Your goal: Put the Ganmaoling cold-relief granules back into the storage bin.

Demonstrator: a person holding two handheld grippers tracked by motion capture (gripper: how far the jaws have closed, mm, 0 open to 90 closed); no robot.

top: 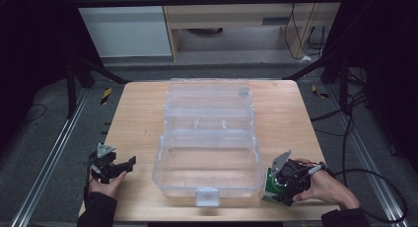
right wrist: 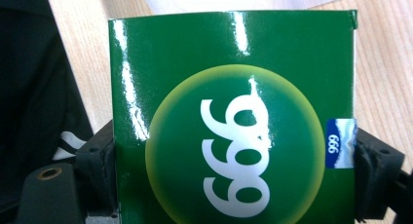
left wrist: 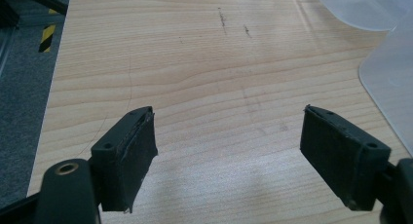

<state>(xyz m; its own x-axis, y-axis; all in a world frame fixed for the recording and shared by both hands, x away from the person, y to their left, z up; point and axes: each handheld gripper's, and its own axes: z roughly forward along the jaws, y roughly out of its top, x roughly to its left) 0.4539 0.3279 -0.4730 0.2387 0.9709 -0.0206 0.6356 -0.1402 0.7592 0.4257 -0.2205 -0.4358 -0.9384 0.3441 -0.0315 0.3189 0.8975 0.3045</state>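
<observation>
Wooden counter [top: 138,118] with an open clear plastic case [top: 209,138] at centre. Right gripper [top: 282,183] clamps a green box [right wrist: 234,117] just right of the case; left gripper [left wrist: 229,156] rests open, empty. Step: grasp. Next, likely: lift over the case wall.

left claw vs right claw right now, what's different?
The left claw stands open over bare wooden table with nothing between its jaws; the right claw is shut on a green box. The left claw sits left of the clear plastic case, the right claw at its right. Both are hand-held with black jaws.
</observation>
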